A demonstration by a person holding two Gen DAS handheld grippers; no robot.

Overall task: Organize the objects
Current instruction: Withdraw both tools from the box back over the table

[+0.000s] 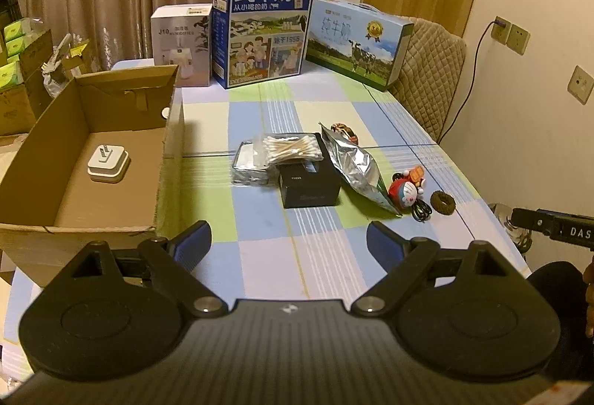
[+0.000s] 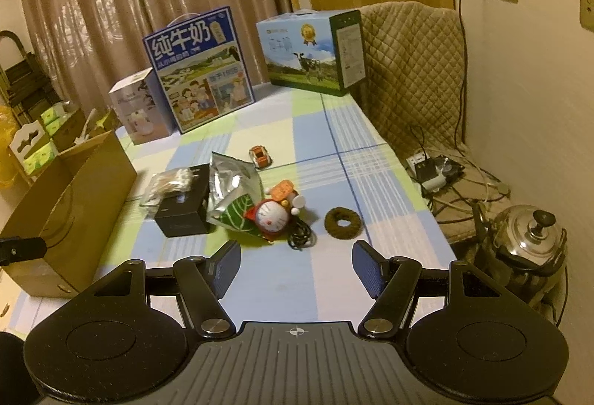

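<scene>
An open cardboard box stands at the table's left edge with a white plug adapter on its floor. Mid-table lies a cluster: a cotton swab bag across a silver tin and a black box, then a foil pouch, a round blue-and-red toy with a black cord, a brown hair ring and a small toy car. My left gripper hovers open, short of the black box. My right gripper stands open just short of the cord and the hair ring. Both hold nothing.
Two blue milk cartons and a white humidifier box line the table's far end. A quilted chair stands to the right, with a power strip and a metal kettle beside the table edge.
</scene>
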